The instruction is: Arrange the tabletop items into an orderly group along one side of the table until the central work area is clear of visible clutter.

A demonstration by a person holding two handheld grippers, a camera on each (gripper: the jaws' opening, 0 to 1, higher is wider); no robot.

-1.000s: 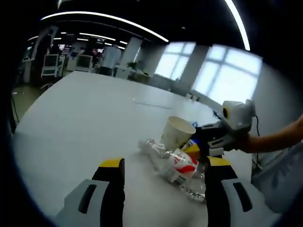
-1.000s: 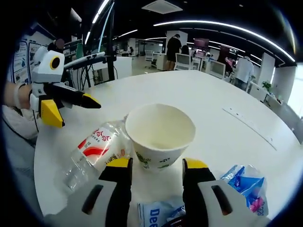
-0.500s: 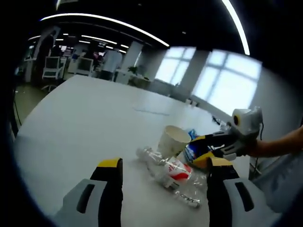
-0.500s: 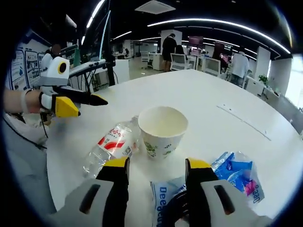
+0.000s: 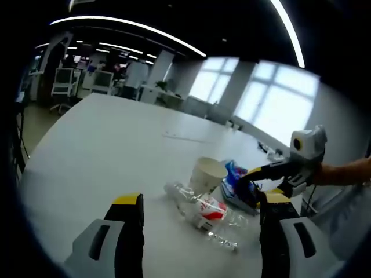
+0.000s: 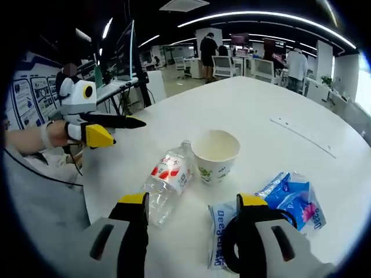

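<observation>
A white paper cup stands upright on the white table. A clear plastic bottle with a red label lies on its side beside it, touching or nearly touching. Two blue snack packets lie next to the cup on the other side. My right gripper is open and empty, pulled back from the cup. My left gripper hovers open off the bottle's far side. In the left gripper view the cup, bottle and packets lie ahead of my open left gripper; the right gripper hangs over the packets.
A flat recessed strip runs across the table beyond the cup. The table's rounded edge passes close to the bottle, with a person's sleeve beside it. Desks, chairs and people stand far behind. Broad bare tabletop stretches left.
Both cameras have drawn back, so the cup, bottle and packets look smaller. The right gripper has backed away from the cup. The items have not moved.
</observation>
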